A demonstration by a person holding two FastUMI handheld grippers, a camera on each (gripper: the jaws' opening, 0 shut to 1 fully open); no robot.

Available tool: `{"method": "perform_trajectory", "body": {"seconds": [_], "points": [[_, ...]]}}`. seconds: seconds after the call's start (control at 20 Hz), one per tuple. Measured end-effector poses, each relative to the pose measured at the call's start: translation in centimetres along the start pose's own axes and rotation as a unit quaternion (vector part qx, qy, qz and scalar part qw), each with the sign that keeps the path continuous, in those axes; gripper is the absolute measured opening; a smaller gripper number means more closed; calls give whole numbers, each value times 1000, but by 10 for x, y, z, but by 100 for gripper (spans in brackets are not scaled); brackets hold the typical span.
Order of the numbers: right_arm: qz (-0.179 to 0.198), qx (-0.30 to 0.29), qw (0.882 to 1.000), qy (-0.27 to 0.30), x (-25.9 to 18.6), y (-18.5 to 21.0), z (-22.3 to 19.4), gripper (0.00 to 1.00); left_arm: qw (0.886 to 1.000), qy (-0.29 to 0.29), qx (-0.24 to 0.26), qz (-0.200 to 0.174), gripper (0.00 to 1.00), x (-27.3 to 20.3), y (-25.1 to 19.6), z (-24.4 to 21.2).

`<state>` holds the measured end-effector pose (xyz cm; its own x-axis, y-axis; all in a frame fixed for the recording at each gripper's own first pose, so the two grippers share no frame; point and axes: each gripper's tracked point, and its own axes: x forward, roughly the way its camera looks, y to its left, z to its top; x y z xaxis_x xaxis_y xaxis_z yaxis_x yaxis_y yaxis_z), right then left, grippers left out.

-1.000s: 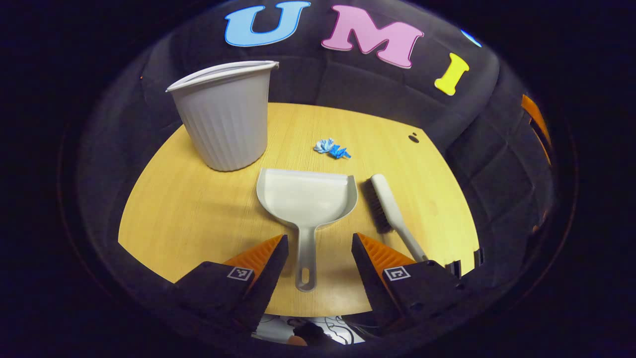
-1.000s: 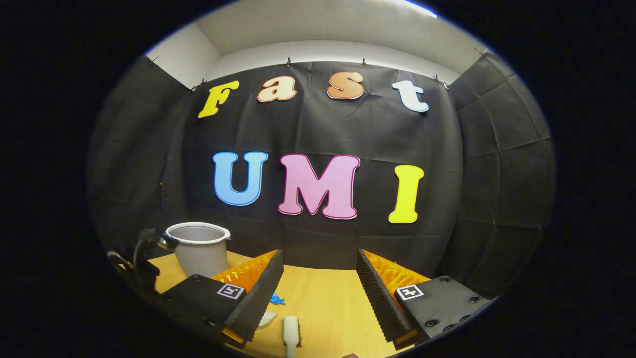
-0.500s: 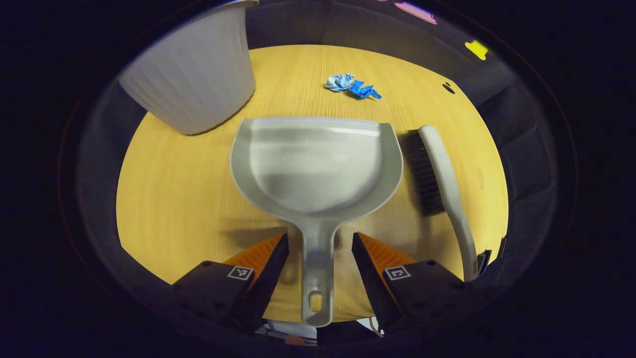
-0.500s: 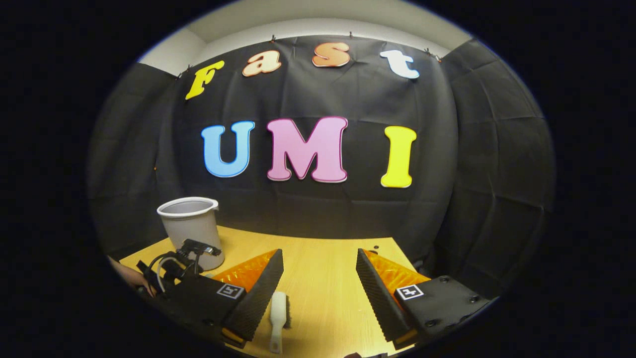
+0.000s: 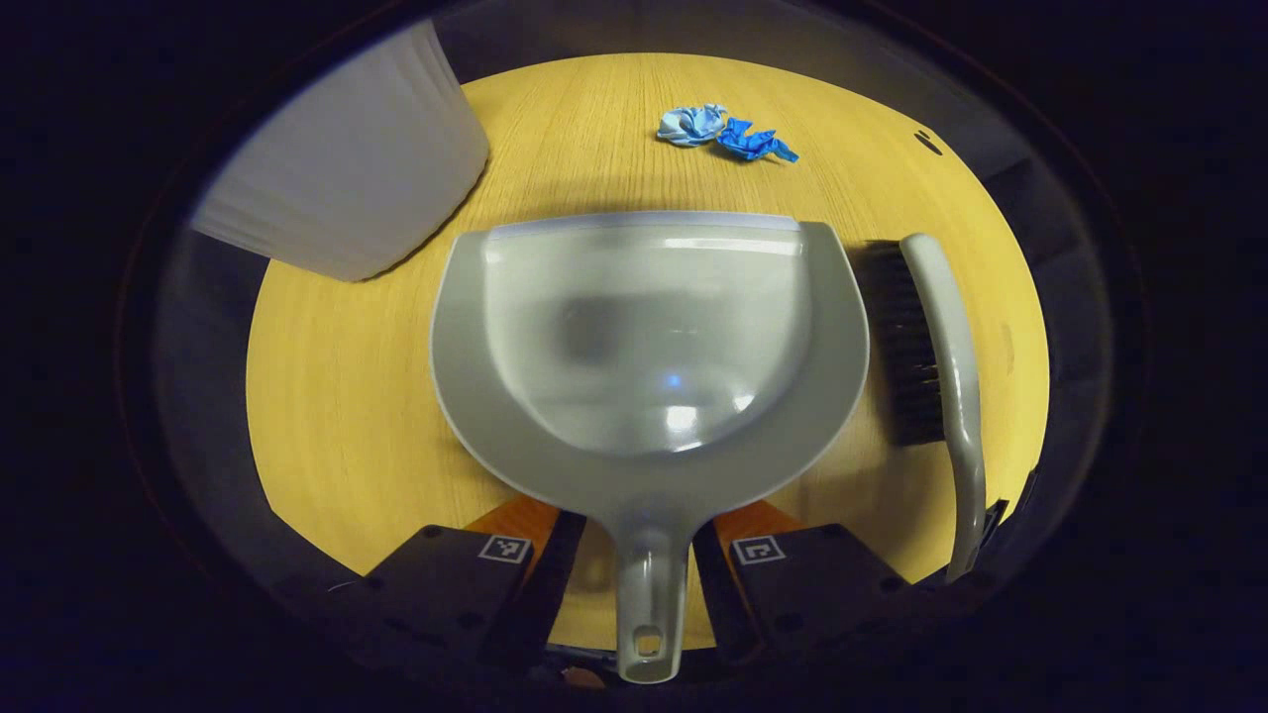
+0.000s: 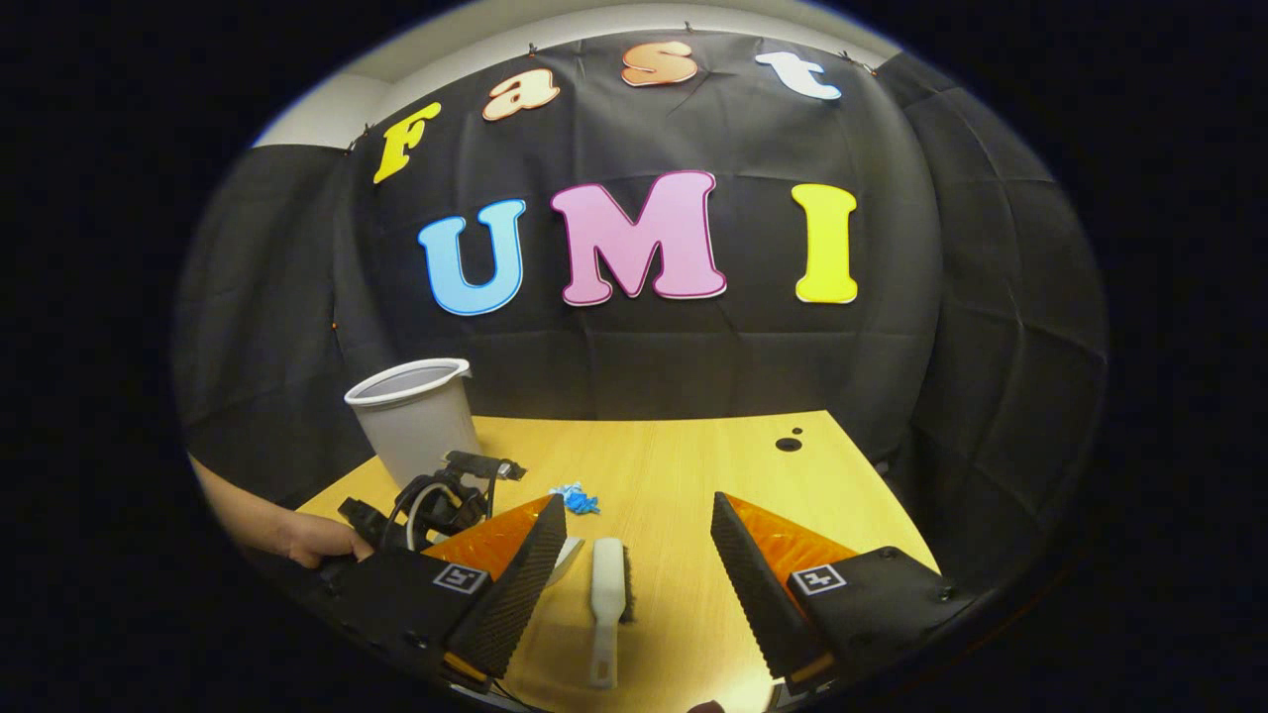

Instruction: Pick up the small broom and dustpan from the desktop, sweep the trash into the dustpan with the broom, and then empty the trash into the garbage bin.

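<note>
The grey dustpan lies flat on the wooden table, its mouth facing away from me. Its handle runs back between the fingers of my left gripper, which straddle it closely; a strip of table still shows beside the left finger. The white brush lies right of the pan, bristles toward it. Crumpled blue trash sits beyond the pan's mouth. My right gripper hangs open above the brush, not touching it.
The white ribbed bin stands at the far left, close to the pan's left corner. In the right gripper view, the bin stands behind the other gripper and the hand holding it. A dark hole marks the table's far right.
My left gripper has moved forward and down along the dustpan handle, and its fingers have narrowed around it. My right gripper has tipped down toward the table, bringing the brush between its fingers.
</note>
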<state>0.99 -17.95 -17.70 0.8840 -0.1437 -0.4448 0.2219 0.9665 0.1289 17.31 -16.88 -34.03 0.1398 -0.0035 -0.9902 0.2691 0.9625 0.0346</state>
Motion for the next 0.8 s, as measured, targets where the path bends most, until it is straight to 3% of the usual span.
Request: {"method": "perform_trajectory", "body": {"seconds": [0.1, 0.2, 0.25, 0.45, 0.6, 0.8], "points": [[-1, 0, 1000, 2, 0, 1, -2, 95, 1000, 2, 4, -12, 59, 2, -3, 1], [-3, 11, 1000, 11, 1, 2, -7, 92, 1000, 5, -9, -17, 39, 5, -6, 0], [-3, 16, 1000, 18, 2, 4, -11, 92, 1000, 3, -8, -19, 35, 1, -5, 0], [-6, 48, 996, 72, 11, 13, -37, 95, 999, -13, 3, -39, 32, -1, -2, -1], [-27, 12, 993, 117, 28, 15, -64, 94, 998, -29, 0, -58, 32, -2, -2, -2], [-48, -5, 976, 212, 59, 10, -117, 95, 996, -48, 18, -66, 32, -1, -1, -4]]}}
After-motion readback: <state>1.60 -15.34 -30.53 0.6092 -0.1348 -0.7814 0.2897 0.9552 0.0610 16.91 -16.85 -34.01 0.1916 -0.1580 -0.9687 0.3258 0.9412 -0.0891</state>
